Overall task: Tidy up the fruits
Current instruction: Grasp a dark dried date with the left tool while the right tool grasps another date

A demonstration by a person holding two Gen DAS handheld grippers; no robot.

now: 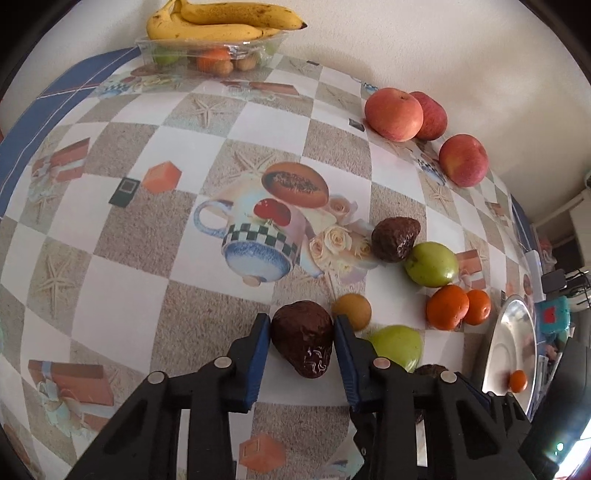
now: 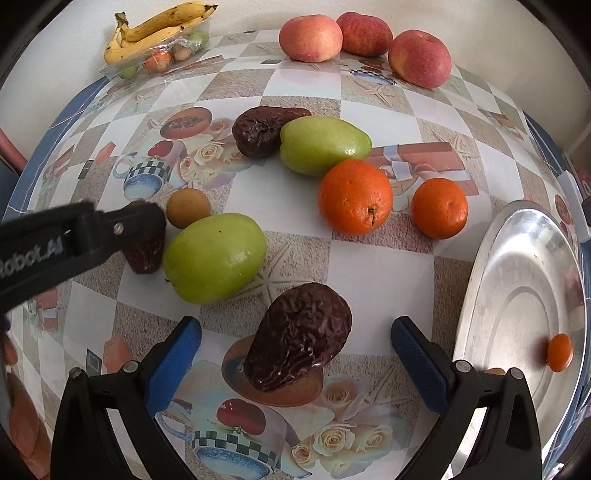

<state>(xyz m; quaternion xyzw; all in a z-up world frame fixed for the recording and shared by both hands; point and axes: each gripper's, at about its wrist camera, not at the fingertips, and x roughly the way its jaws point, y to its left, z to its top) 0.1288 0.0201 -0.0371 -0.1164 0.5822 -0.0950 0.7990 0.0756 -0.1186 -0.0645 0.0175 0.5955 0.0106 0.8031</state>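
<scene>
Fruits: our left gripper [image 1: 302, 332] pinched one wrinkled brown fruit [image 1: 303, 338]; right gripper [image 2: 295, 336] spread around another [image 2: 299, 336], beside the metal plate [image 2: 517, 295].

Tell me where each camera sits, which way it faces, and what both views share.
Left wrist: on the left tool, looking forward across the table; its fingers close on a wrinkled brown fruit.
Right wrist: on the right tool, open around another brown fruit; the left tool enters at left.
Shared: apples, bananas, metal plate.
</scene>
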